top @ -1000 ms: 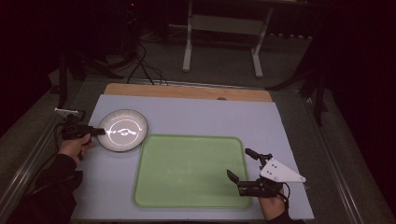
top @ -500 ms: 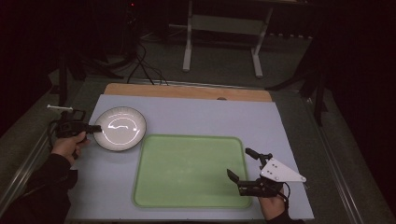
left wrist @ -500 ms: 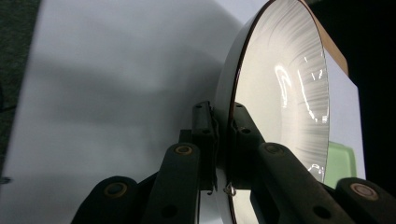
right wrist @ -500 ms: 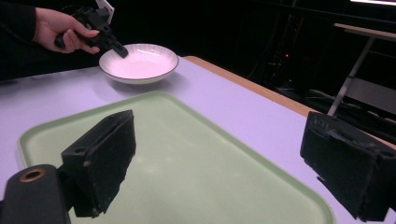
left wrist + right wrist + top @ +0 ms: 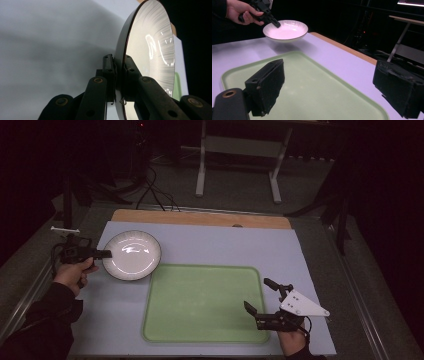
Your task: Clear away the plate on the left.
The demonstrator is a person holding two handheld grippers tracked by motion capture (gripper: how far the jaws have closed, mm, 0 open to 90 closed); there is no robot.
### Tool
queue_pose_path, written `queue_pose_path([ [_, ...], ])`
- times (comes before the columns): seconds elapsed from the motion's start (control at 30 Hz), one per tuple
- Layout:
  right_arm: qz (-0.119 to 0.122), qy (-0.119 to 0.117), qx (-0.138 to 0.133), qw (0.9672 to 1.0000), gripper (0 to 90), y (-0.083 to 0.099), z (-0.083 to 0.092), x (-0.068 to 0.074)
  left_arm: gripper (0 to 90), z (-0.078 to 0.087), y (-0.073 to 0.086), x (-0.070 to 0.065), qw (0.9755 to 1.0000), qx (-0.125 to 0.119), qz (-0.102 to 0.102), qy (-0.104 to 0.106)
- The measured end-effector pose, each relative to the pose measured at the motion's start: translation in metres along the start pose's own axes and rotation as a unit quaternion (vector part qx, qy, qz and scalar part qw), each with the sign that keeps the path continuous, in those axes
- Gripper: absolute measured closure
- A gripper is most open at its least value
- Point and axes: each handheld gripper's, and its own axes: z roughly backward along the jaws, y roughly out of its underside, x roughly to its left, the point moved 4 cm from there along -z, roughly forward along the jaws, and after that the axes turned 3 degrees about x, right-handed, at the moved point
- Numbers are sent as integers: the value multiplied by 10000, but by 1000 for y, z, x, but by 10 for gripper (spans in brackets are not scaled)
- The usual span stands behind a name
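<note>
A white ribbed plate [image 5: 132, 255] with a dark rim is at the far left of the table, just past the green tray's [image 5: 200, 302] left corner. My left gripper [image 5: 106, 254] is shut on the plate's left rim. In the left gripper view the jaws pinch the rim of the plate [image 5: 150, 50] edge-on. The right gripper view shows the plate [image 5: 285, 30] held a little above the mat, with a shadow under it. My right gripper [image 5: 258, 294] stands open at the tray's near right corner. Nothing is between its fingers, and the tray [image 5: 307, 75] lies below them.
A lilac mat [image 5: 225, 245] covers the table, and a wooden strip [image 5: 200, 218] runs along its far edge. Beyond the table are a metal stand [image 5: 237, 165] and floor cables [image 5: 150, 190]. The surroundings are dark.
The left gripper and the plate have shifted slightly, and the plate's tilt and glare have changed. The right gripper has stayed in place.
</note>
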Motion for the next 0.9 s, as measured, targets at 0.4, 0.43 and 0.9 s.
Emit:
queue_pose_path([
  [0.4, 113, 68, -60, 9999, 102, -2, 1, 2, 837, -5, 8, -40, 9990, 196, -359, 202],
  [0.43, 113, 70, -63, 9999, 102, -2, 2, 2, 836, -7, 9, -44, 9987, 216, -409, 222],
  [0.9, 102, 61, -51, 9999, 102, -2, 2, 2, 835, -22, 23, -86, 9949, 419, -828, 396],
])
